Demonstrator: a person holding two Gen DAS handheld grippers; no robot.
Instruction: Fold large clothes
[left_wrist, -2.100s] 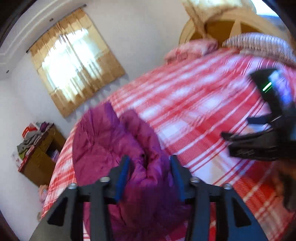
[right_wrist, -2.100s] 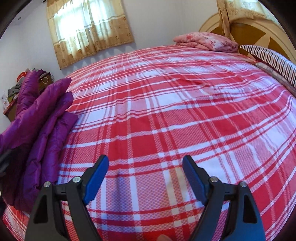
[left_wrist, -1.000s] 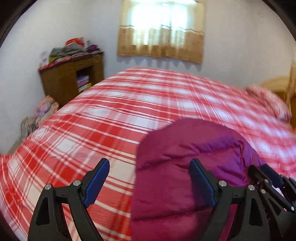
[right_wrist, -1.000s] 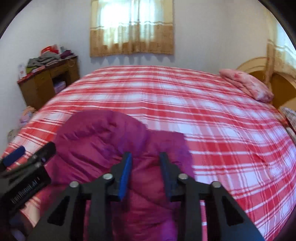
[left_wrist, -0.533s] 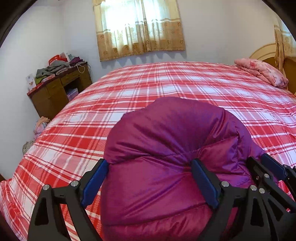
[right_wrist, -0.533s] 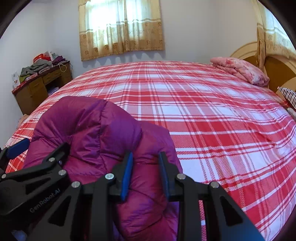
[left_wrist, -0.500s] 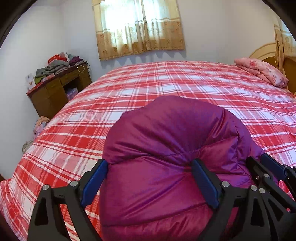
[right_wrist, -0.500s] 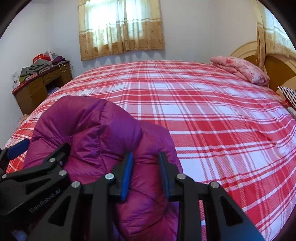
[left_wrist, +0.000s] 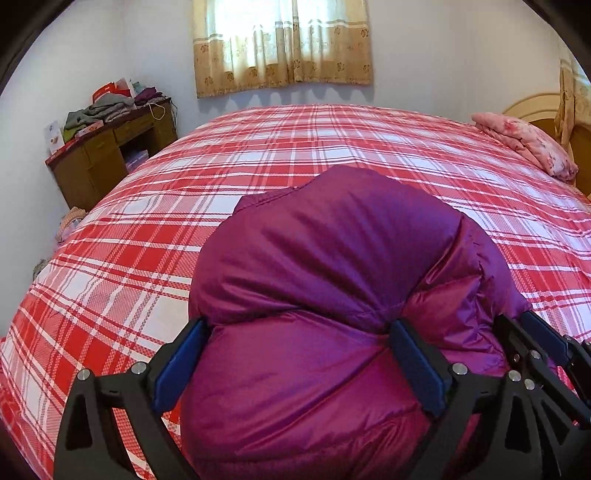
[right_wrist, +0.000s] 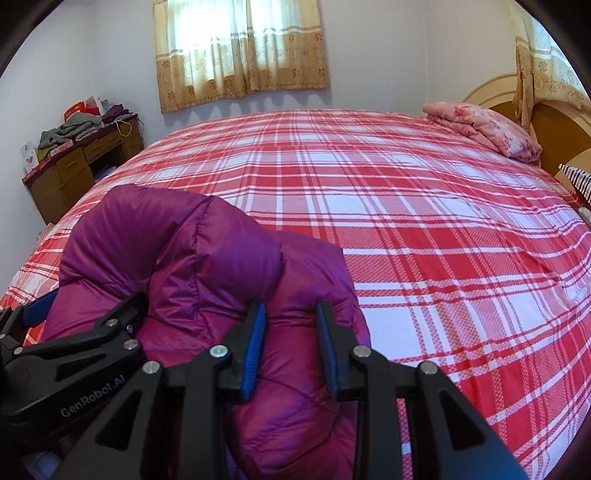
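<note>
Bundled purple puffy quilted jacket (left_wrist: 332, 295) on the red-and-white plaid bed (left_wrist: 147, 258).

Left wrist view: the left gripper (left_wrist: 295, 360) stands wide, its jaws just opened further, straddling the jacket's bulk; half a second ago the bundle sat slightly farther off. The brown wooden cabinet (left_wrist: 103, 158) has clothes heaped on top.
Right wrist view: the right gripper (right_wrist: 290, 345) is narrow, pinching a jacket fold, as before.

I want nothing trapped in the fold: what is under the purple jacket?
The purple jacket lies bunched on the red plaid bedspread, which shows all around it. Whatever sits directly beneath the bundle is covered and cannot be seen.
</note>
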